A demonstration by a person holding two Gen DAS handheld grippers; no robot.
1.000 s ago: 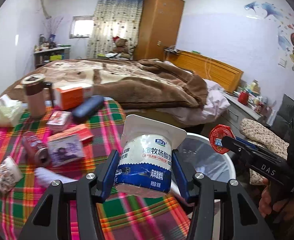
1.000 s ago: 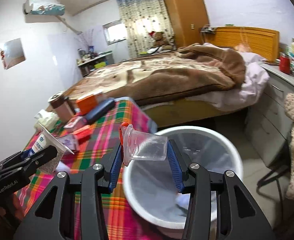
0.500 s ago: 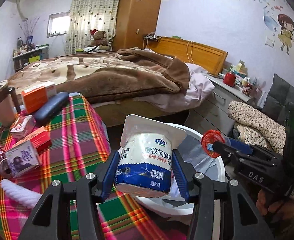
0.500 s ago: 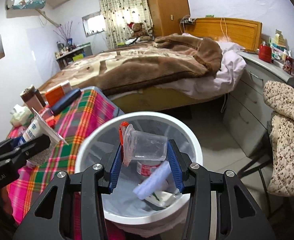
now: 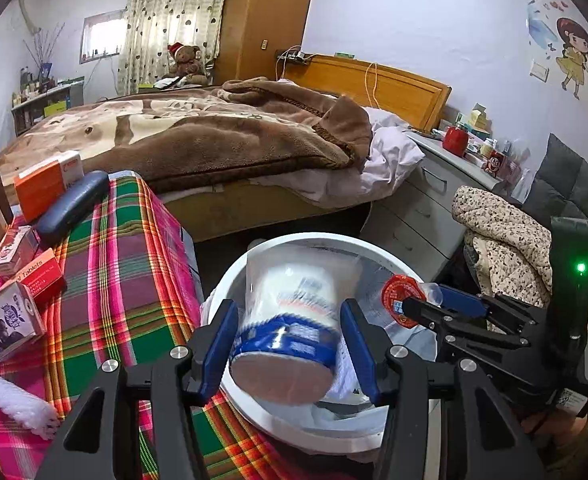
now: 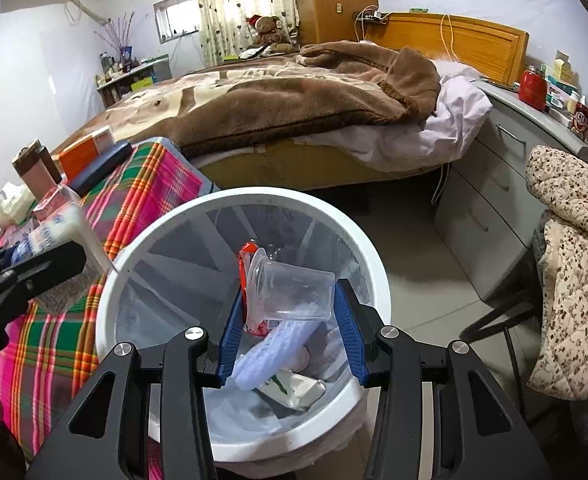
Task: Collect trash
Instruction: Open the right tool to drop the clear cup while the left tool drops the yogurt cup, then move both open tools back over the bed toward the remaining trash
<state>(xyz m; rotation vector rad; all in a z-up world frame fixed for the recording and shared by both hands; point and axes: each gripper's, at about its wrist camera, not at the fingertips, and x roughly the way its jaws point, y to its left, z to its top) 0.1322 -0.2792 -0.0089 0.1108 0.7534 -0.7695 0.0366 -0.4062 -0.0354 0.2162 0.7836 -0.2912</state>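
My left gripper (image 5: 289,344) has its jaws spread over the white trash bin (image 5: 229,292). The white and blue yogurt cup (image 5: 289,320) sits blurred and tilted between the fingers, with gaps on both sides. My right gripper (image 6: 289,332) holds a clear plastic cup (image 6: 289,288) with a red peeled lid over the bin's (image 6: 358,240) opening. The right gripper also shows in the left wrist view (image 5: 418,308). The bin holds several pieces of trash.
A plaid-covered table (image 5: 125,280) stands left of the bin, with small boxes (image 5: 41,184), a dark case (image 5: 73,204) and a white brush (image 5: 13,404). A bed (image 5: 213,136) lies behind. A drawer unit (image 6: 506,184) and a draped chair (image 6: 574,256) stand on the right.
Both grippers moved right from above the table to above the bin. The left jaws have opened and the yogurt cup is slipping, blurred. The right gripper still grips the clear cup.
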